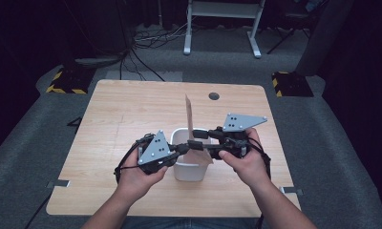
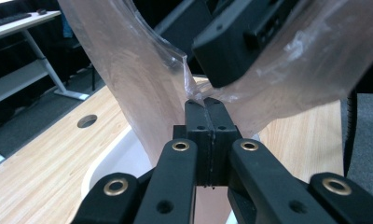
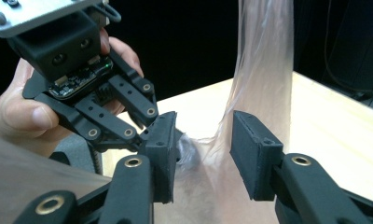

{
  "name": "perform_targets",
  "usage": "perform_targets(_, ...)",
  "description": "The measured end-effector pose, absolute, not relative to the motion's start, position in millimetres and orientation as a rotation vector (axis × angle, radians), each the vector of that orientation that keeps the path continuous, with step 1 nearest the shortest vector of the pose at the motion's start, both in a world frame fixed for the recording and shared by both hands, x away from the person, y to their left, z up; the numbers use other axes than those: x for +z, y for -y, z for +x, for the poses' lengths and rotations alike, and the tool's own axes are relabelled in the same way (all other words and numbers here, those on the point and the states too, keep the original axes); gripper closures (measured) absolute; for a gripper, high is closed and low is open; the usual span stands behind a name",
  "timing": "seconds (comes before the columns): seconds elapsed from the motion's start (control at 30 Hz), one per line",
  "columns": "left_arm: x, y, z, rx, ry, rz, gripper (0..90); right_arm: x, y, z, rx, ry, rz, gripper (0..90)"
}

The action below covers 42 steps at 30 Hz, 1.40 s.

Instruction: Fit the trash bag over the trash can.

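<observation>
Two hand-held black two-jaw grippers meet over a small white plastic bin (image 1: 186, 171) near the front middle of the pale wooden table (image 1: 117, 119). A thin translucent pinkish plastic bag (image 1: 190, 119) hangs between them above the bin; one flap stands upright, the lower part drapes toward the bin's mouth.

Left gripper (image 2: 206, 105): jaws pressed together, pads flush, with a crumpled edge of the bag pinched at the tips. Seen from the high view, this gripper (image 1: 186, 147) reaches in from the left over the bin's rim, grey three-cornered plate on top, held by the person's left hand (image 1: 139, 179).

Right gripper (image 3: 204, 149): jaws apart, a clear gap between the pads. A band of the bag film runs down through the gap; the left pad lies just beside a bunched fold, but whether it touches cannot be told. No clamp on the film. In the high view this gripper (image 1: 201, 143) comes in from the right, held by the person's right hand (image 1: 246, 164), tips close to the left gripper's tips.

Bag film wrinkled and stretched where pinched, smoother higher up. A round grommet hole (image 1: 214, 96) sits at the table's far edge. Beyond the table: grey carpet, cables, white desk legs (image 1: 222, 28).
</observation>
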<state>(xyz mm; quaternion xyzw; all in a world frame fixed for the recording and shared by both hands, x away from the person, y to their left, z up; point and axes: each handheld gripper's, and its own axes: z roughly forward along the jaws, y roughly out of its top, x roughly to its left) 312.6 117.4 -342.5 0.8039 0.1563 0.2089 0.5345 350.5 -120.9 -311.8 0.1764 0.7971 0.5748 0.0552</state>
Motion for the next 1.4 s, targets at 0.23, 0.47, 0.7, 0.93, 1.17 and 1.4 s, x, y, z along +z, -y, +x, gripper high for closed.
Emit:
perform_targets(0.23,-343,-120,312,0.504,-0.379,1.911,89.2,-315,124,349,1.733,-2.477,0.522,90.0)
perform_targets(0.47,-342,-126,312,0.514,-0.400,1.894,90.0,-313,132,348,1.729,-2.431,0.548,90.0)
perform_targets(0.7,-340,-143,313,0.563,-0.450,1.881,90.0,-308,152,349,1.658,-2.353,0.634,90.0)
perform_targets(0.93,-333,-159,315,0.602,-0.480,1.852,90.0,-295,170,347,1.660,-2.259,0.683,90.0)
perform_targets(1.17,-348,-138,322,0.551,-0.414,1.990,89.0,-312,149,351,1.539,-2.353,0.676,90.0)
perform_targets(1.4,-358,-142,318,0.510,-0.437,1.947,88.9,-336,147,365,1.511,-2.388,0.734,90.0)
